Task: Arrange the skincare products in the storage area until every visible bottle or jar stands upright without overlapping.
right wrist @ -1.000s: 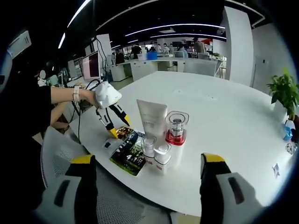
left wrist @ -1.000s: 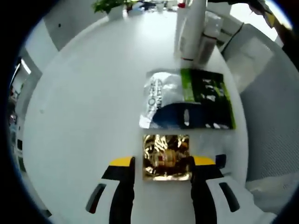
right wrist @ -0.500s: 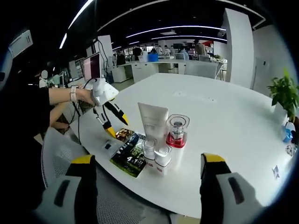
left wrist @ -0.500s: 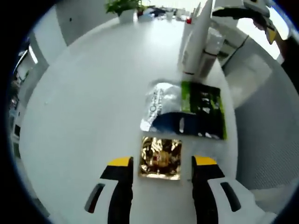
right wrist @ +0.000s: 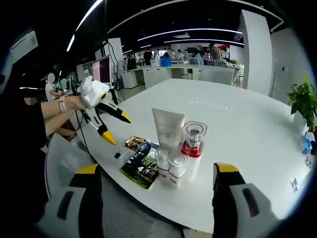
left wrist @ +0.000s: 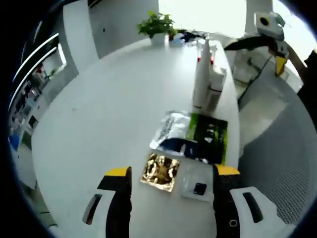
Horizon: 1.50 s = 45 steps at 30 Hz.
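Table (right wrist: 247, 124), big, white and rounded, in an open-plan office with ceiling light strips, desks behind and a potted plant (left wrist: 157, 25) at the far edge. Skincare bunched near the edge: white tube (right wrist: 168, 130) standing, red-based jar (right wrist: 192, 140), two small clear-capped bottles (right wrist: 169, 166), all upright; gold sachet (left wrist: 160, 171) and green-black packet (left wrist: 195, 138) lying flat. Left gripper (left wrist: 171, 177) above the sachet, fingers apart, empty. Right gripper (right wrist: 157, 171) fingers wide apart too, empty.

left gripper (left wrist: 171, 174): jaws spread, nothing between | gold sachet (left wrist: 159, 171): flat on white table (left wrist: 99, 124) | green-black sachet (left wrist: 198, 140): beyond it | white tube (left wrist: 201, 79): upright | right gripper (left wrist: 270, 34): far right
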Each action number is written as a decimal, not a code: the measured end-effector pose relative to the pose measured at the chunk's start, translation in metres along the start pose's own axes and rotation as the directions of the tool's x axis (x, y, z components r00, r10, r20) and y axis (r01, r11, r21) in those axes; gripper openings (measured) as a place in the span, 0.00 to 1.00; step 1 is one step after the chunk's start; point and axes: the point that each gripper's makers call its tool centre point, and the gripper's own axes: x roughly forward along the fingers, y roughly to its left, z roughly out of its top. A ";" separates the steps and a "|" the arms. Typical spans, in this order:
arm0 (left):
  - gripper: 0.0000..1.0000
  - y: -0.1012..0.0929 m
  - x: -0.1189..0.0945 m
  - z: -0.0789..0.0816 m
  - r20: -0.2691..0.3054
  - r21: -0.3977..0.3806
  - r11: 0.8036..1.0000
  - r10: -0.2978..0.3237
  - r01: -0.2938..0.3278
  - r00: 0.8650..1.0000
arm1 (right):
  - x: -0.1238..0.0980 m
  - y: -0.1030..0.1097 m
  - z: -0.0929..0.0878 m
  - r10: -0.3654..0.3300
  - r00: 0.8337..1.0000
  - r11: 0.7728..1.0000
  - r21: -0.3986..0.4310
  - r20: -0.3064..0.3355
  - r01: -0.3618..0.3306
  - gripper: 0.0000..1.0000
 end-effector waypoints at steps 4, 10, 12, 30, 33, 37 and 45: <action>0.71 -0.004 -0.016 0.007 0.048 -0.043 0.998 0.044 -0.042 0.998 | 0.000 0.003 0.001 0.014 1.000 1.000 -0.009 0.010 -0.014 0.97; 0.77 -0.016 -0.038 0.014 0.109 -0.081 0.991 0.115 -0.106 0.987 | 0.001 0.007 -0.003 0.027 1.000 0.999 -0.025 -0.011 -0.027 0.99; 0.81 -0.014 -0.039 0.015 0.129 -0.090 0.991 0.115 -0.103 0.985 | 0.001 0.007 -0.004 0.022 1.000 0.999 -0.031 -0.010 -0.022 0.99; 0.92 -0.041 -0.075 0.008 0.195 -0.222 0.954 0.247 -0.203 0.949 | -0.008 0.008 -0.007 0.021 1.000 0.999 -0.048 0.001 -0.021 0.99; 0.95 -0.044 -0.078 0.002 0.189 -0.246 0.946 0.262 -0.212 0.946 | -0.008 0.008 -0.008 0.023 1.000 0.998 -0.050 -0.003 -0.023 1.00; 0.97 -0.048 -0.083 0.002 0.212 -0.285 0.934 0.283 -0.218 0.935 | -0.009 0.010 -0.009 0.024 1.000 0.998 -0.051 -0.001 -0.024 1.00; 0.97 -0.049 -0.087 -0.003 0.201 -0.300 0.918 0.326 -0.259 0.924 | -0.007 0.011 -0.008 0.028 1.000 0.998 -0.049 -0.005 -0.028 1.00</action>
